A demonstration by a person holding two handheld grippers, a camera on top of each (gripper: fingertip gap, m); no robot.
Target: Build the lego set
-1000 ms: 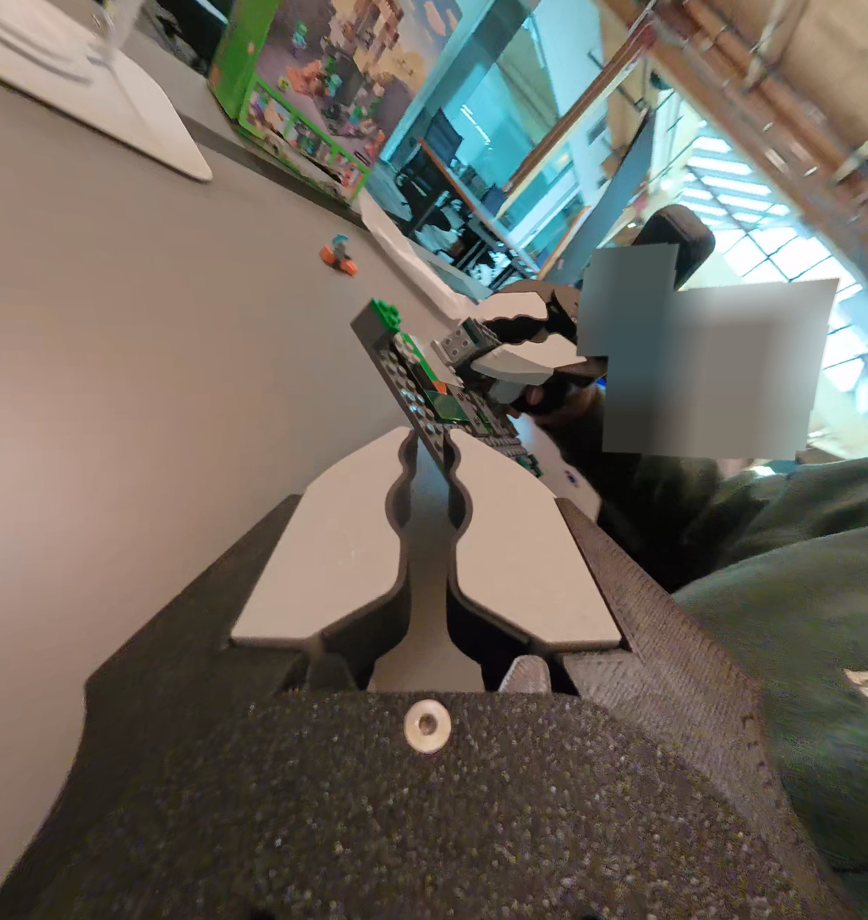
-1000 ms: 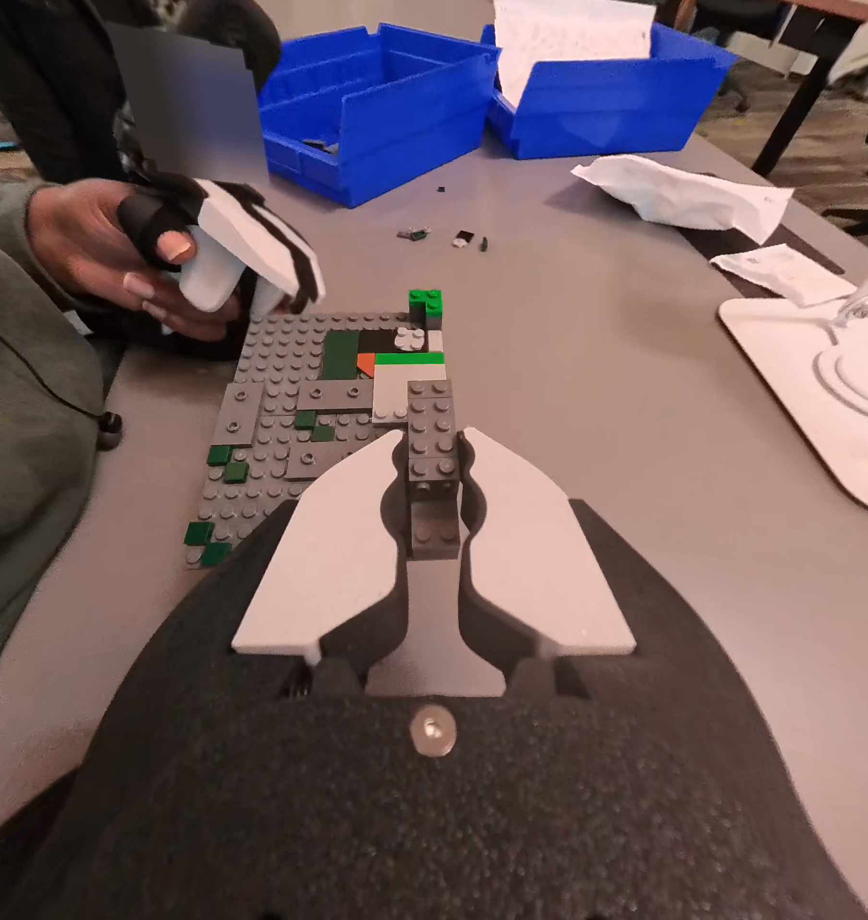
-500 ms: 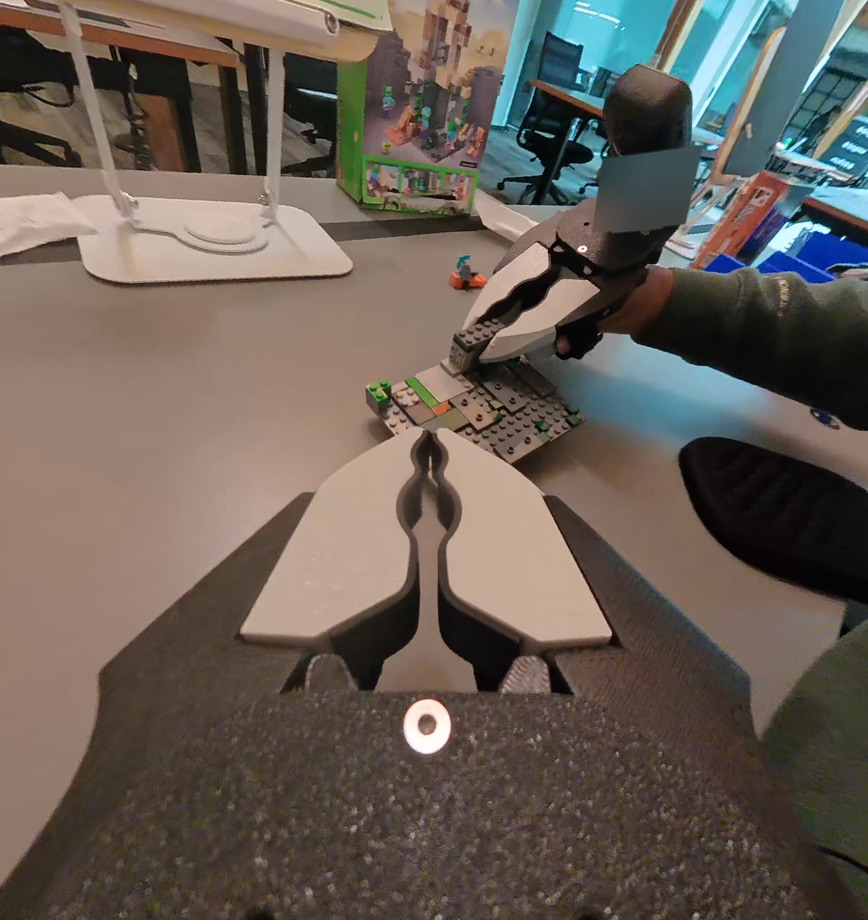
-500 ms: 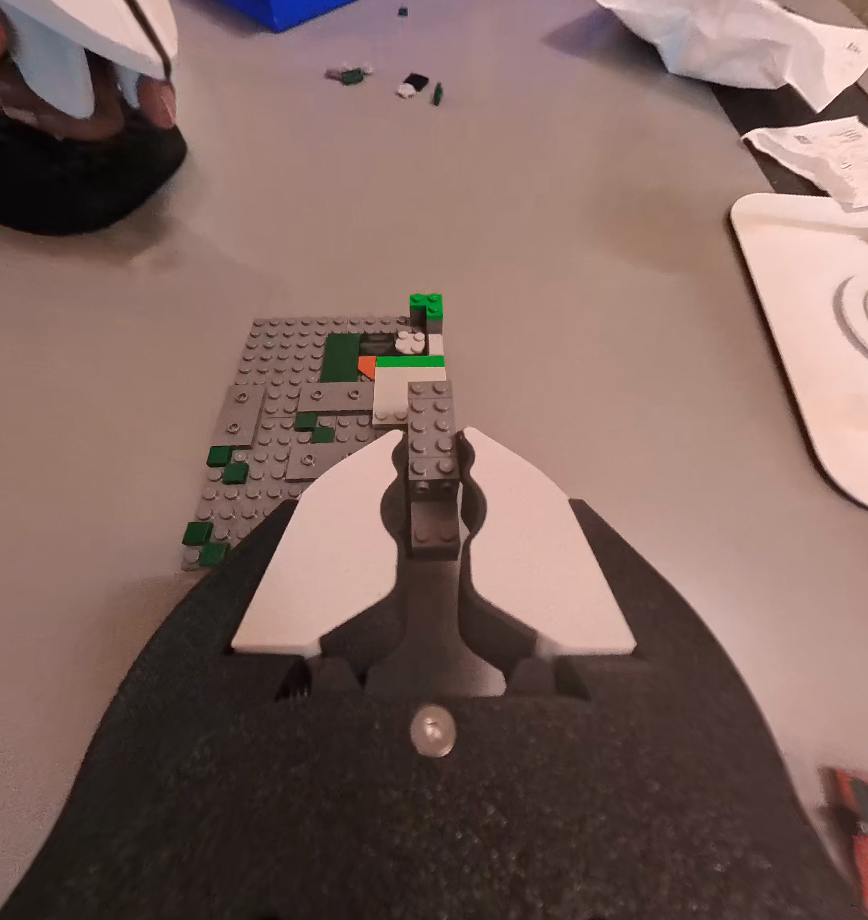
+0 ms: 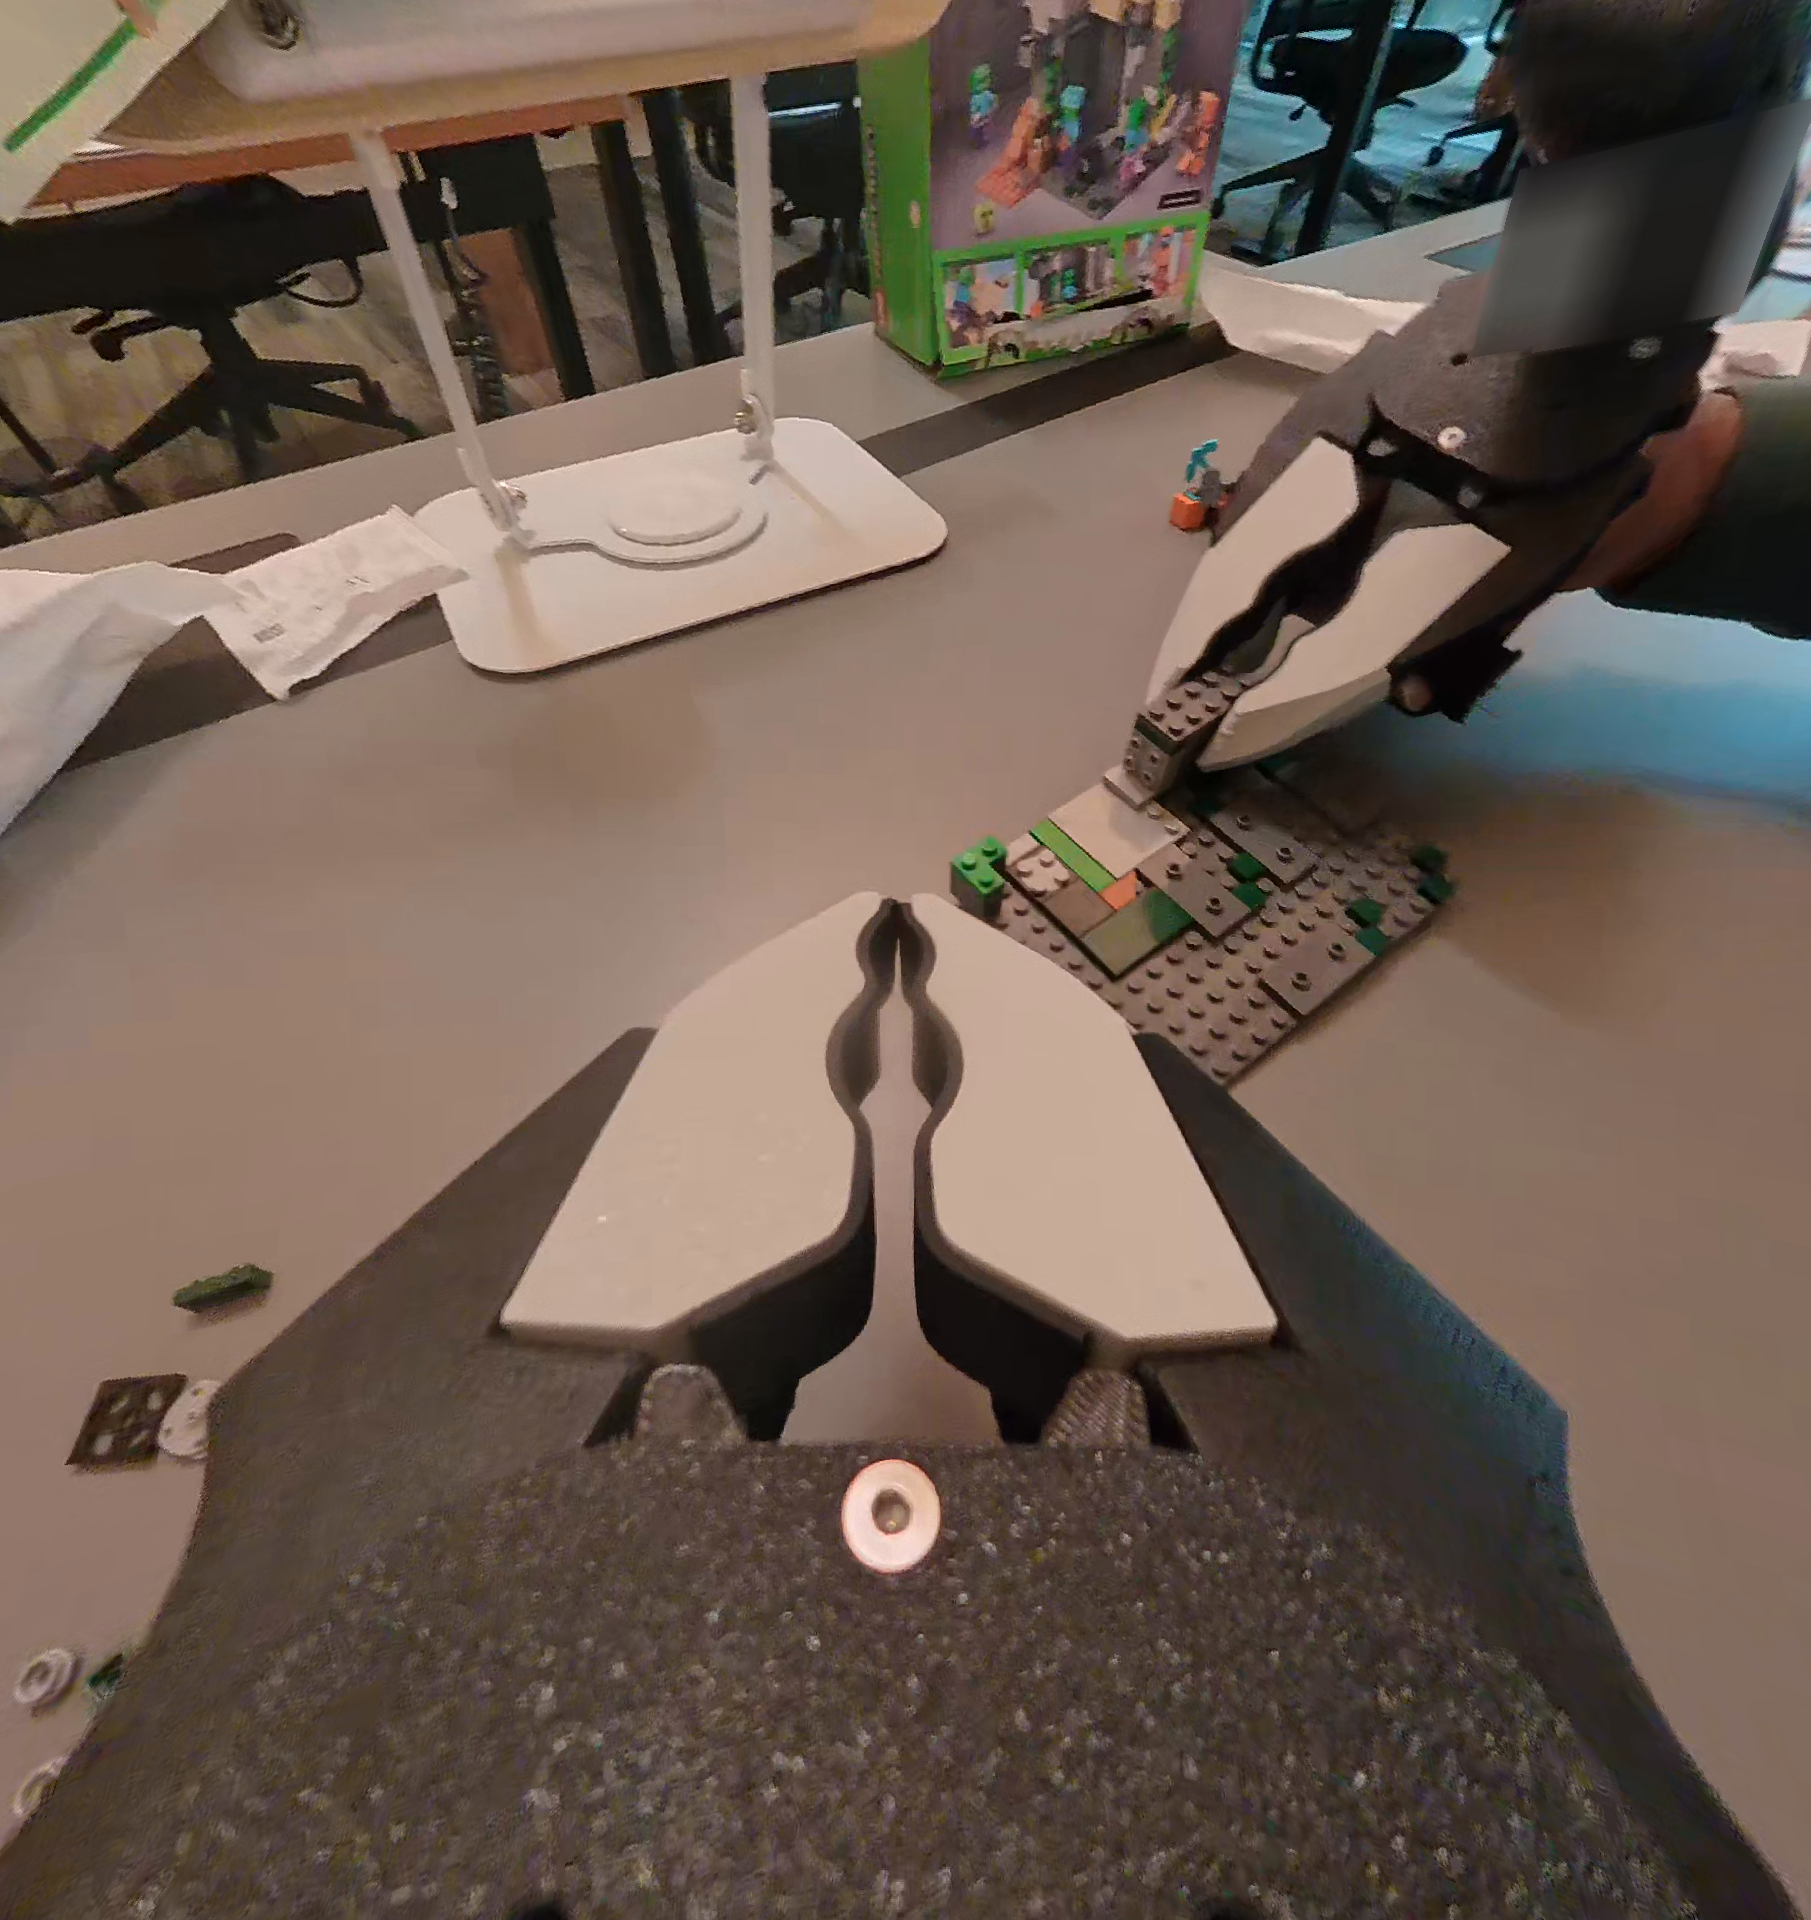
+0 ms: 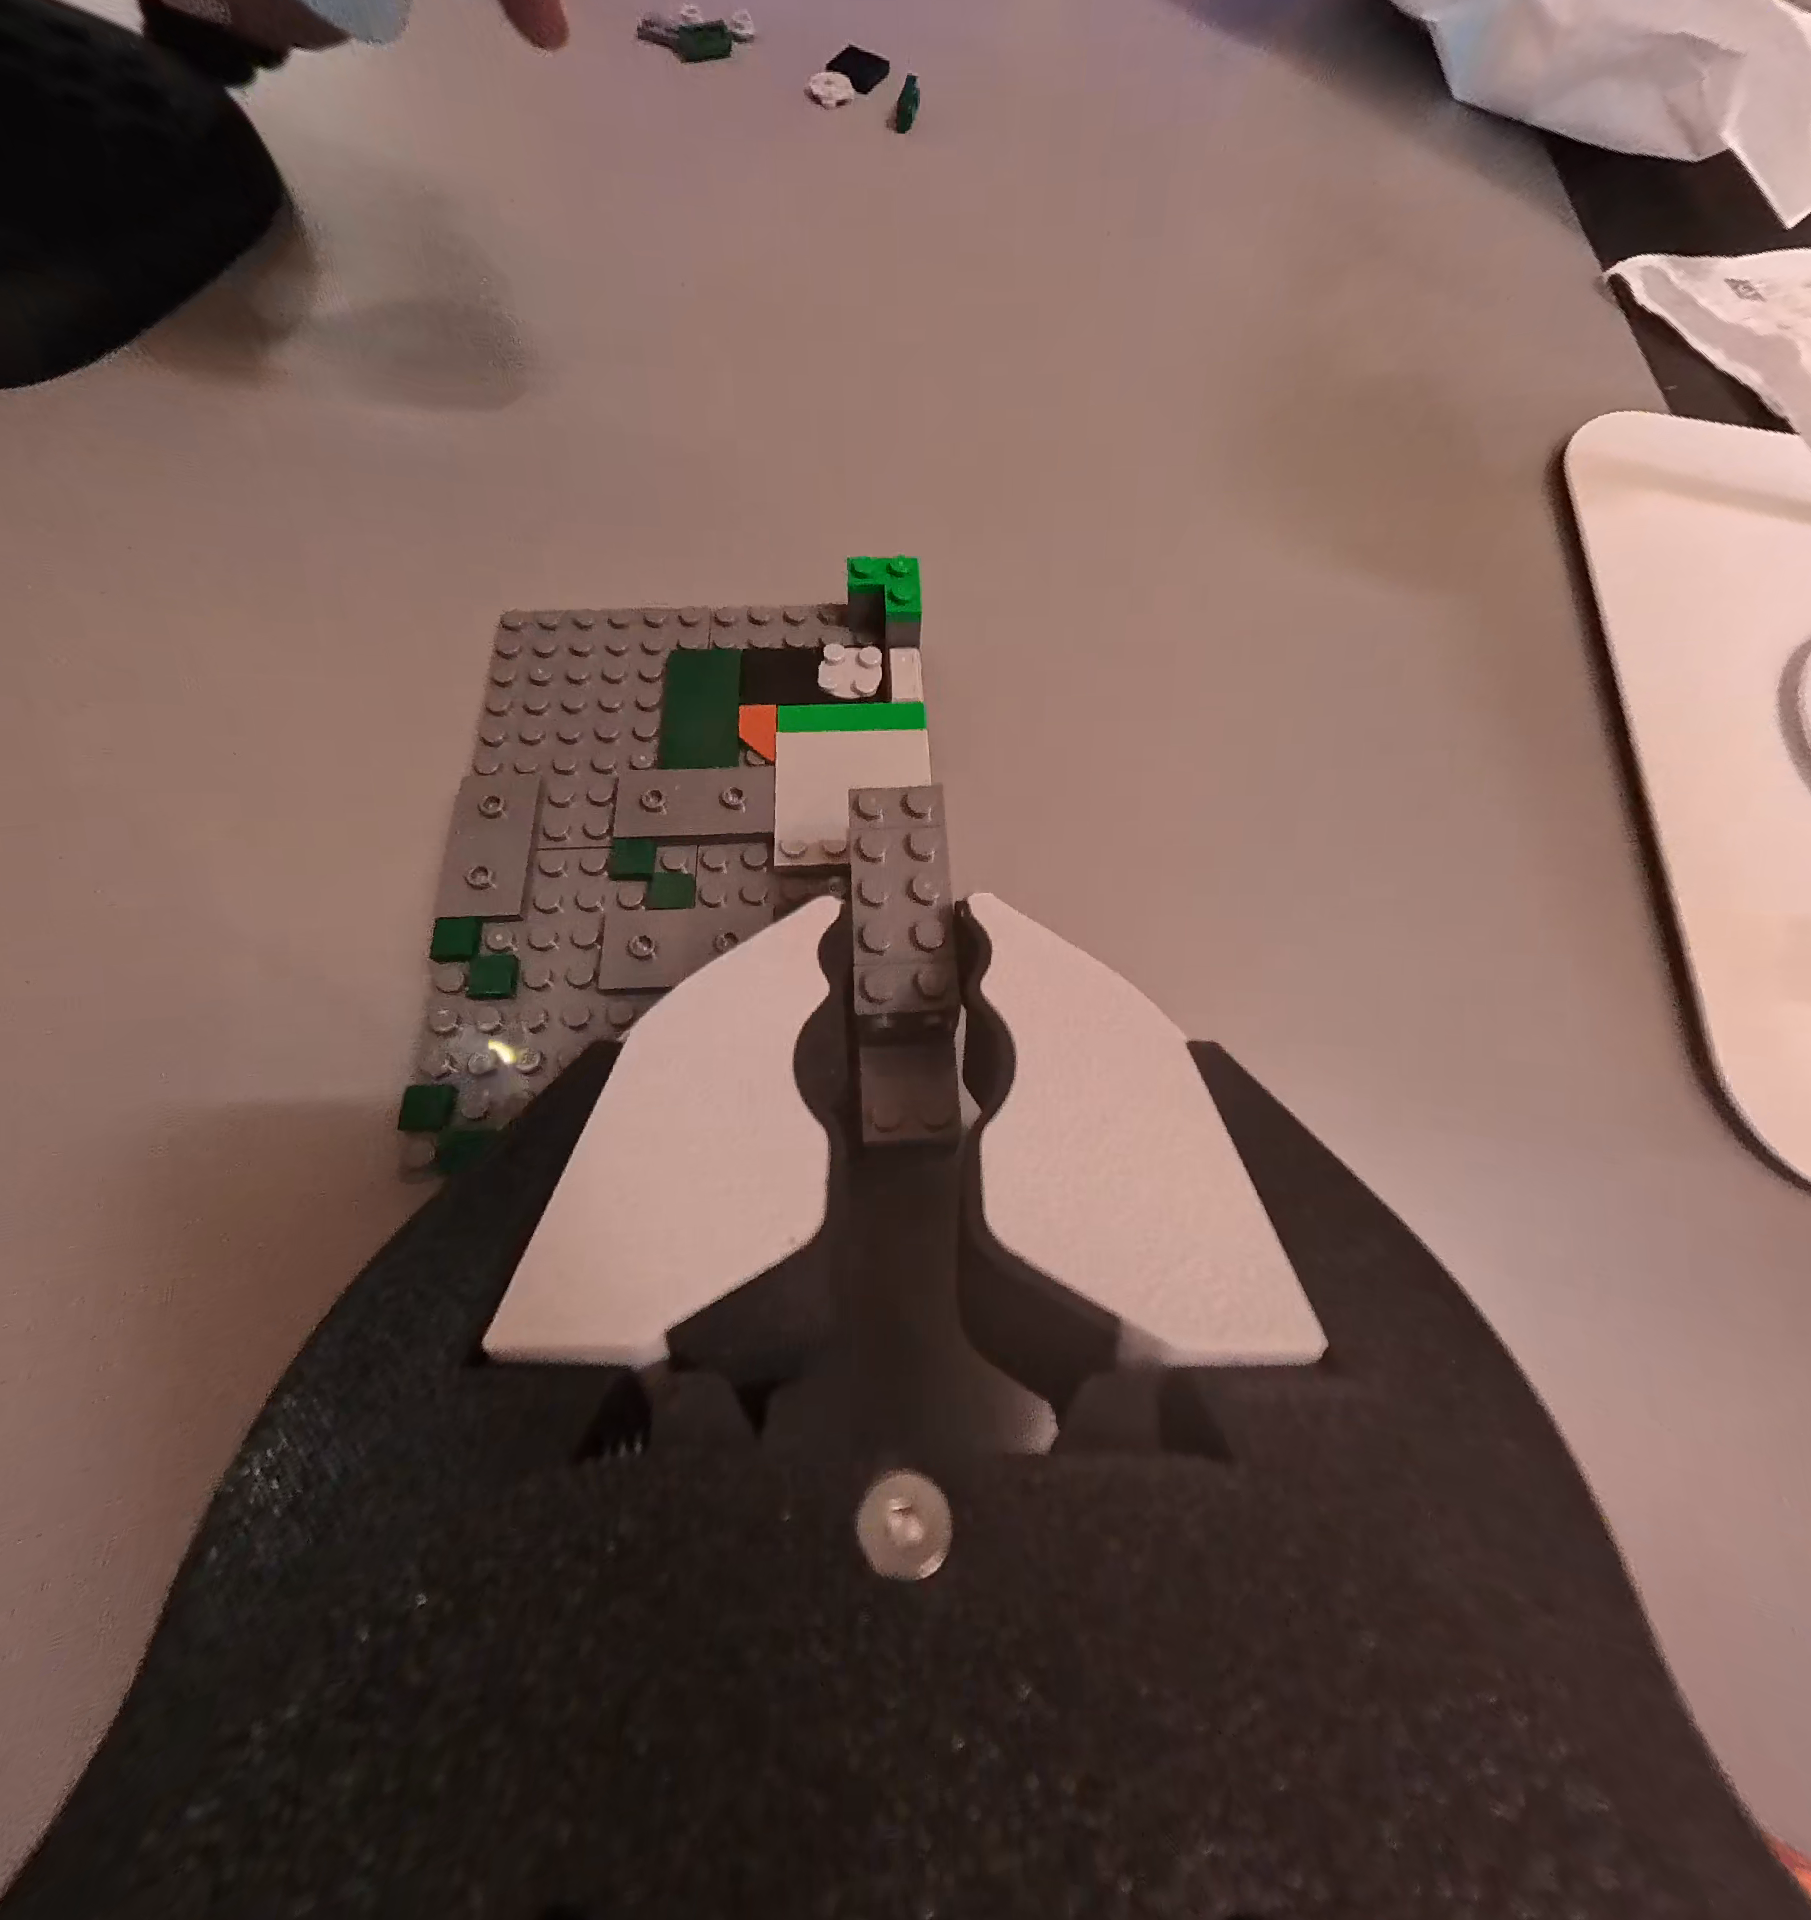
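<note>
Holding a dark grey brick assembly (image 6: 901, 935) clamped, the right gripper (image 6: 901, 914) lowers it onto the baseplate (image 6: 568, 707) just ahead; left gripper (image 5: 896, 914) sits closed, empty; most building remains.

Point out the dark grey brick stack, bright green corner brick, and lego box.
dark grey brick stack (image 6: 901, 894), right wrist view, studded top face.
bright green corner brick (image 6: 883, 578), right wrist view, top studs.
lego box (image 5: 1067, 187), left wrist view, printed front face.
</note>
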